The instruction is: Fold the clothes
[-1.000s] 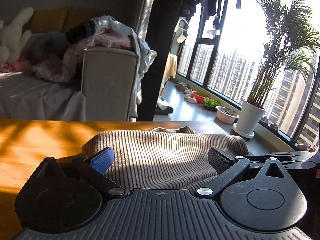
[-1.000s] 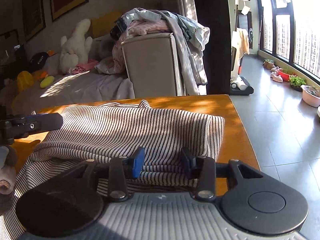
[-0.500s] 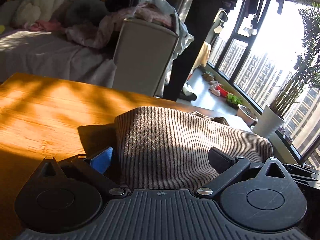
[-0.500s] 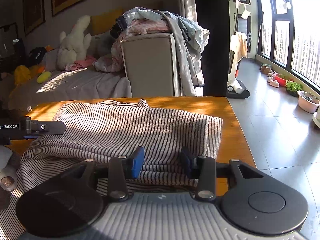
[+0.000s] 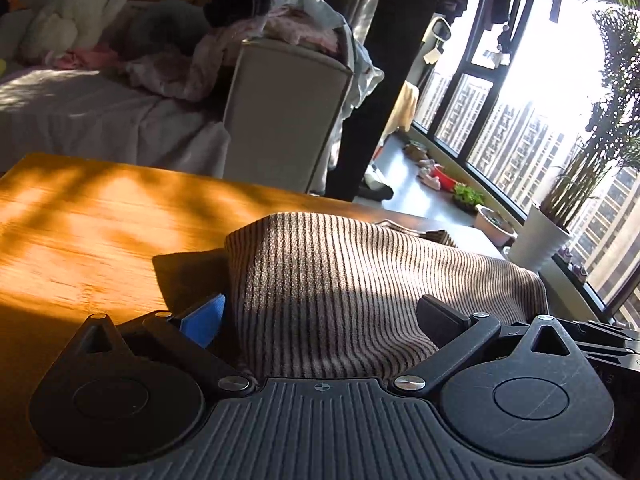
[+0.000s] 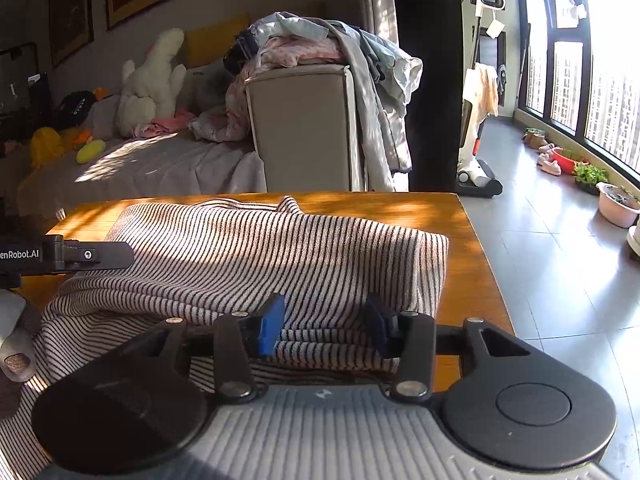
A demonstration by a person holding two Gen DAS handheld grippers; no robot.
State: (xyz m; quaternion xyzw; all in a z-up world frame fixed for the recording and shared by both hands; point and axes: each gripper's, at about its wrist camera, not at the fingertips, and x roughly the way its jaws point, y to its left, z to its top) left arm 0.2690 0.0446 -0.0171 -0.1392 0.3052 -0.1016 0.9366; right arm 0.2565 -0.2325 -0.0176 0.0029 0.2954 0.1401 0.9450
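Change since earlier frames: the left wrist view has swung round; more bare wood now shows left of the striped garment (image 5: pixel 352 292), and the garment's rounded fold edge sits nearer the view's centre. The right wrist view has barely shifted.
Table (image 6: pixel 472 240): orange wood, sunlit, bearing the garment; its right edge runs just beside the garment's folded side.
Striped garment (image 6: pixel 256 256): lies on the table, already doubled over, with a thick upper layer resting on a flatter lower layer that spills toward the near left corner of the right wrist view. A small collar or corner pokes up at the garment's far edge.
Left gripper (image 5: pixel 320 316): jaws spread wide on either side of the garment's near hump, the blue pad just left of the fold edge and the black finger over the cloth to the right. Nothing is pinched between them. In the right wrist view its arm hangs over the garment's left side.
Right gripper (image 6: pixel 326 322): jaws parted to a middling width, straddling the stacked edges at the garment's near side. The pads appear close to the cloth, but no pinch is visible.
Step in hand: judged as lining up for another fold, both tools set at the near edge with neither gripping.
Next move: likely calls for closing both pairs on all layers at the near edge together, then carrying it evenly toward the garment's far edge so the stack does not skew.
Risk: catching only the top layer would let the lower one trail.
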